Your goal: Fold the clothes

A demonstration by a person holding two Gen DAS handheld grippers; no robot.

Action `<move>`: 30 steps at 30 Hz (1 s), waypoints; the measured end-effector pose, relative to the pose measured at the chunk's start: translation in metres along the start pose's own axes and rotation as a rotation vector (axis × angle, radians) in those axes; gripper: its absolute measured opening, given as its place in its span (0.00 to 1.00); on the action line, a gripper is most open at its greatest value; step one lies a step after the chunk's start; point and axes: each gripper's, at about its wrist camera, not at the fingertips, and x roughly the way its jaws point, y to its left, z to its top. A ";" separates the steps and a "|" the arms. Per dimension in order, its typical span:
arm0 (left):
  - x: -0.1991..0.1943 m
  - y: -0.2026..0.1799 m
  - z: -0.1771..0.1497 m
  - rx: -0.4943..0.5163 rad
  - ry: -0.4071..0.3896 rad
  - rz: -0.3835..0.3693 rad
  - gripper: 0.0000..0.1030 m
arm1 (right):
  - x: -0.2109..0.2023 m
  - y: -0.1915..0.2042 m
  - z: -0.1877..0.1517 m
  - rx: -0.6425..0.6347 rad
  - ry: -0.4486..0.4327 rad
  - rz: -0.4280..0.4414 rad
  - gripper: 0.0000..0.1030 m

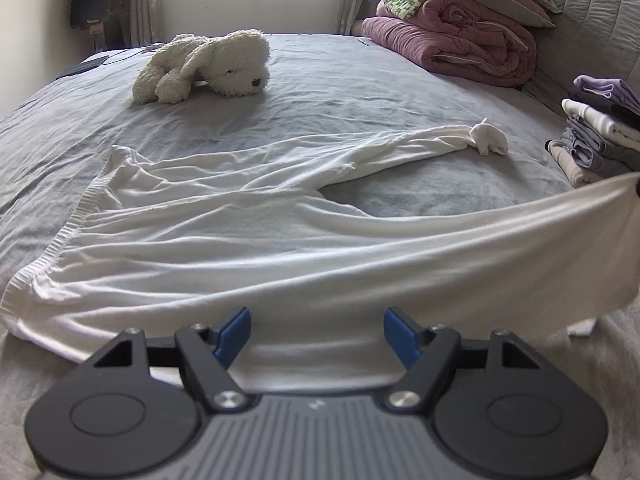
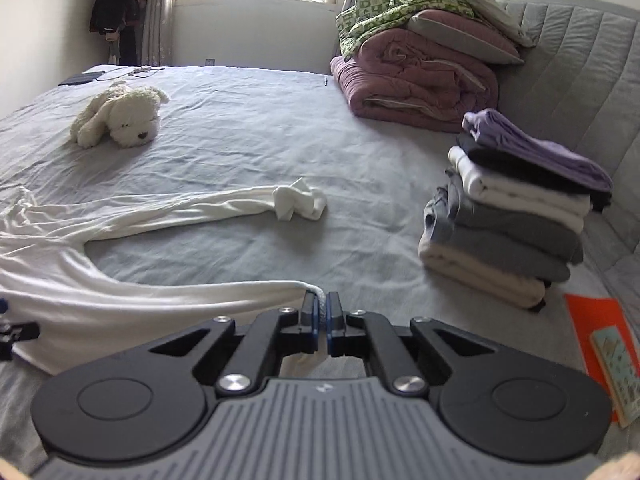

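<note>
No text, label or number can be read. The book [image 2: 616, 376] cover print is too blurred to read.

White garment [image 1: 224, 232] on grey bed sheet [image 1: 340, 80]. Cream plush dog [image 1: 208, 66]. Maroon quilt [image 2: 420, 84], green-and-white patterned blanket [image 2: 400, 8] atop. Folded stack [image 2: 516, 208]: purple, black, white, grey, beige. Orange folder [image 2: 592, 320]. Grey quilted headboard [image 2: 580, 60]. Blue pads [image 1: 234, 336] on black left gripper [image 1: 318, 336].
</note>
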 end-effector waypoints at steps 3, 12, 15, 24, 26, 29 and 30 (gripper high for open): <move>0.001 0.001 0.000 -0.001 0.003 0.002 0.73 | 0.020 0.005 0.011 -0.007 0.002 -0.023 0.04; 0.007 0.002 0.001 -0.004 0.018 0.008 0.73 | 0.079 0.024 0.031 -0.004 0.036 -0.059 0.04; 0.010 0.002 0.001 -0.004 0.022 0.011 0.73 | 0.095 0.028 0.031 0.004 0.058 -0.053 0.04; 0.014 -0.001 0.003 0.006 0.025 0.014 0.73 | 0.094 0.021 0.018 0.093 0.105 0.030 0.40; 0.015 -0.003 0.003 0.011 0.025 0.018 0.73 | 0.085 0.017 0.016 0.098 0.104 0.049 0.41; 0.016 -0.005 0.002 0.021 0.023 0.026 0.73 | 0.069 0.011 0.011 0.104 0.103 0.081 0.48; 0.016 -0.006 0.002 0.024 0.023 0.027 0.73 | 0.065 0.010 0.008 0.102 0.106 0.092 0.49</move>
